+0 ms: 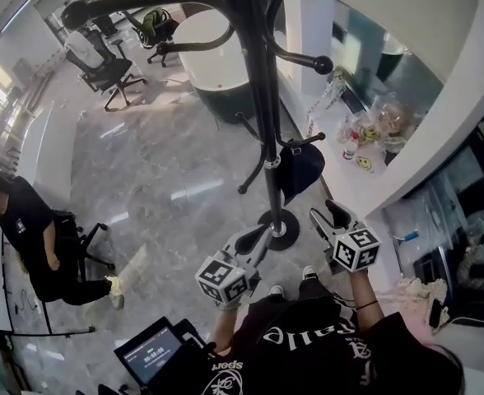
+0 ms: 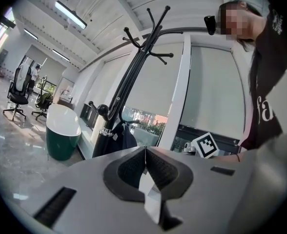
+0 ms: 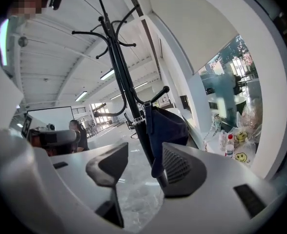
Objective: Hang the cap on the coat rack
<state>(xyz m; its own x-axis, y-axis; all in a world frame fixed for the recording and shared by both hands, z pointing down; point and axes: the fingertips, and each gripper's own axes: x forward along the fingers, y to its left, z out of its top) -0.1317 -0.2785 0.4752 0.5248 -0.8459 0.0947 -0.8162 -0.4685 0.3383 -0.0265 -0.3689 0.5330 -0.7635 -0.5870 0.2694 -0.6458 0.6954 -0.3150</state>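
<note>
A black coat rack [image 1: 258, 97] rises in the middle of the head view. A dark navy cap [image 1: 301, 167] hangs from a low hook on its pole, above the round base. Both grippers are held low in front of the rack, apart from the cap. My left gripper [image 1: 250, 239] is shut, its pads pressed together [image 2: 146, 152], with a small white strip showing at their seam. My right gripper [image 1: 331, 218] stands open with nothing between its jaws [image 3: 143, 155]. The cap [image 3: 165, 126] and the pole [image 3: 126, 101] show beyond them, and the cap [image 2: 124, 136] shows small in the left gripper view.
A white counter [image 1: 341, 171] with a bottle and smiley-face bags runs along the right. A green tub with a white top [image 1: 209, 56] stands behind the rack. Office chairs [image 1: 102, 68] are at far left, a seated person [image 1: 28, 237] at left, a tablet [image 1: 147, 354] near my feet.
</note>
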